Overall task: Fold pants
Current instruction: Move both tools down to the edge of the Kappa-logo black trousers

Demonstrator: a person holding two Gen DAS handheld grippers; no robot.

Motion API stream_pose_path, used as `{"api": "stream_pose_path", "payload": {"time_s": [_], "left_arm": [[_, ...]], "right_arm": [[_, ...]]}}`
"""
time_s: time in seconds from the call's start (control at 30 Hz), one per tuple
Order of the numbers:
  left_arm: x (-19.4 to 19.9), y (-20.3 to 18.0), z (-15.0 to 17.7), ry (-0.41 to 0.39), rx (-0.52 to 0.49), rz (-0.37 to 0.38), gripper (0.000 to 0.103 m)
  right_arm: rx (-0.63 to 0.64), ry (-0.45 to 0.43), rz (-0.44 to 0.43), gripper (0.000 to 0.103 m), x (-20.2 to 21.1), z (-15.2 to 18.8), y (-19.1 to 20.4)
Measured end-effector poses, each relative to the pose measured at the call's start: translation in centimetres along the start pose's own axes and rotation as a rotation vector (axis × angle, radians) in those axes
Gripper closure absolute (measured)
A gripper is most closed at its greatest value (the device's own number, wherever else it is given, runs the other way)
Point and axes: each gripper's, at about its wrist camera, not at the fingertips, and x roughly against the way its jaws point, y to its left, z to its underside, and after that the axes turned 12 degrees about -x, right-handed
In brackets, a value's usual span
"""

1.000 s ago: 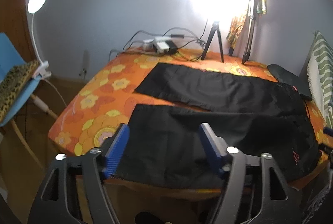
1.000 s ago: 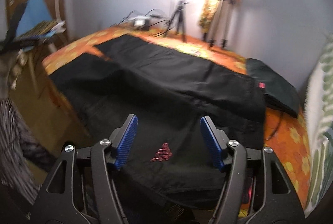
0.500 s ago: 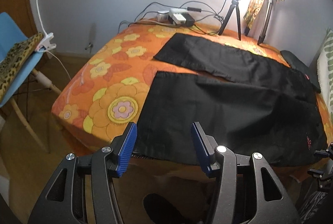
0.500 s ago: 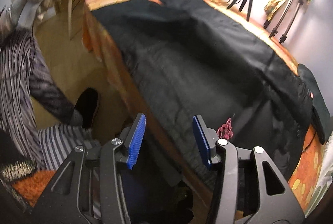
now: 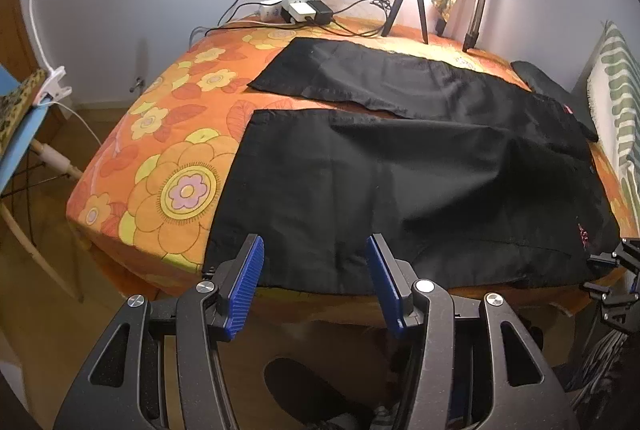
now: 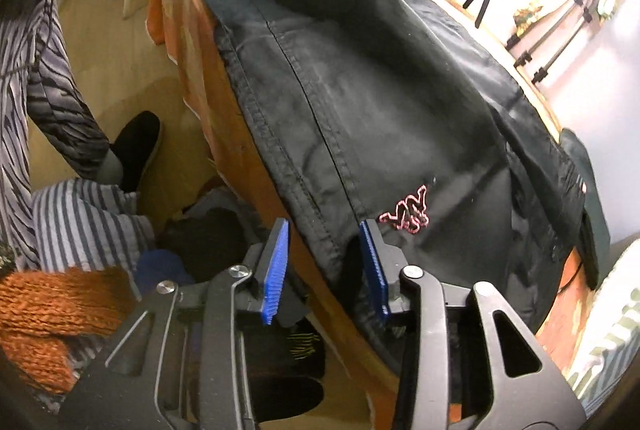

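Note:
Black pants (image 5: 400,166) lie spread flat on an orange flowered bed, legs apart and pointing left, waist at the right. A pink logo (image 6: 406,210) marks the near hip. My left gripper (image 5: 314,280) is open and empty, just short of the near leg's hanging edge. My right gripper (image 6: 324,262) is open, its jaws on either side of the pants' overhanging side seam near the waist (image 6: 320,214), not closed on it. The right gripper also shows at the right edge of the left wrist view (image 5: 616,286).
Power strip and cables (image 5: 300,10) and tripod legs (image 5: 412,2) stand at the bed's far edge. A dark folded item (image 5: 548,86) lies at the far right. A blue chair with a clip lamp (image 5: 24,102) stands left. Clothes (image 6: 60,294) and my legs are on the floor.
Both grippers dropped lower and closer to the bed's near edge. The right gripper swung down to the hanging waist edge. Both jaws narrowed slightly but stay open.

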Motion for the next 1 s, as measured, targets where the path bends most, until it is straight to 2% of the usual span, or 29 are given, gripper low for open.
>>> {"api": "stream_pose_path", "payload": {"time_s": [0.23, 0.33, 0.53, 0.8, 1.0], "left_arm": [[-0.6, 2.9, 0.9, 0.051, 0.143, 0.022, 0.050], [-0.9, 4.3, 1.4, 0.073, 0.213, 0.028, 0.050], [-2.1, 6.5, 2.0, 0.107, 0.359, 0.088, 0.045], [-4.7, 8.5, 3.5, 0.176, 0.541, 0.166, 0.045], [-6.0, 9.4, 4.2, 0.198, 0.621, 0.172, 0.045]], "right_arm": [[-0.016, -0.002, -0.061, 0.090, 0.4, -0.8, -0.9], [-0.036, -0.025, -0.073, 0.094, 1.3, -1.4, -1.6], [-0.083, -0.080, -0.073, 0.096, 2.7, -2.5, -2.7], [-0.100, -0.114, -0.050, 0.097, 2.7, -3.2, -3.3], [-0.112, -0.116, -0.056, 0.097, 2.3, -3.2, -3.4]]}}
